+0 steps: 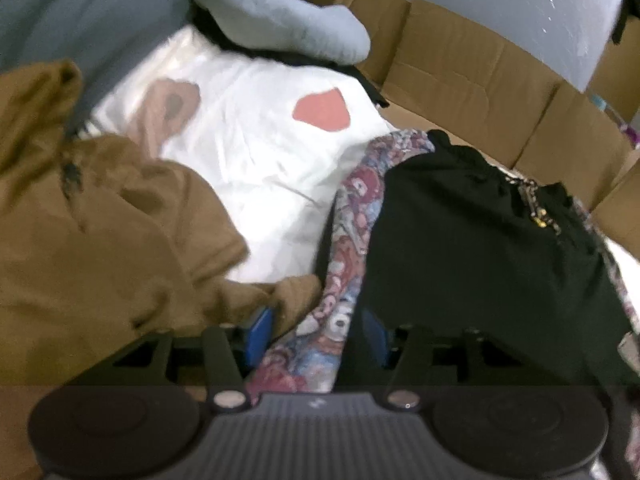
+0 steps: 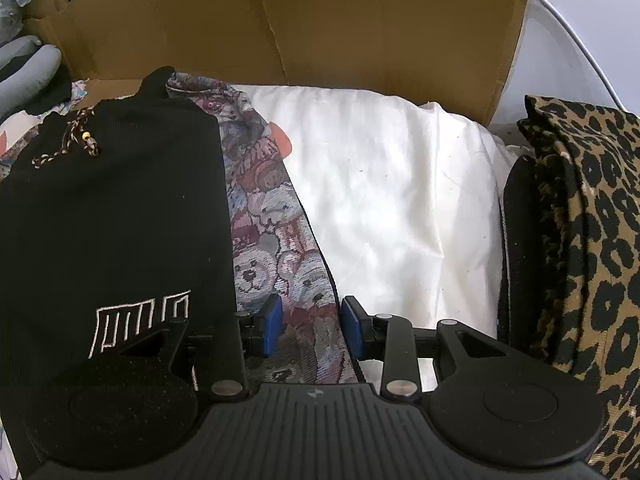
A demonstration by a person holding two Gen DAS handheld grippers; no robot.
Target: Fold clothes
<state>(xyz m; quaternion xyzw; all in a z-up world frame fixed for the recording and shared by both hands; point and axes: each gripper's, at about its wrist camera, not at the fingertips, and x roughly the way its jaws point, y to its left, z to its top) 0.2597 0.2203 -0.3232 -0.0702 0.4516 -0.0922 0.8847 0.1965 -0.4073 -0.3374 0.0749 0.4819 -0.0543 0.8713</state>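
The teddy-bear patterned cloth [image 2: 276, 240] lies in a long strip across a pile of clothes inside a cardboard box [image 2: 360, 20]. In the right wrist view the strip runs up from between the two blue pads of the right gripper [image 2: 312, 326]; the jaws stand partly open with the cloth lying in the gap, and the pads do not look pressed on it. In the left wrist view the same patterned cloth [image 1: 344, 240] runs down into the gap of the left gripper [image 1: 320, 334], whose jaws are also partly apart. That picture is blurred, so I cannot tell whether its pads touch the fabric.

A black garment [image 2: 112, 208] with white stitched lettering and a braided cord lies over the left edge of the strip in the right view. On the strip's other side is a white cloth [image 2: 392, 200], and beyond that a leopard-print garment [image 2: 592, 240].

In the left view a brown garment [image 1: 100, 240] lies left of the gripper, touching the strip near the left pad. A white shirt with a pink patch [image 1: 248, 140] lies behind it, and a grey garment [image 1: 280, 20] farther back.
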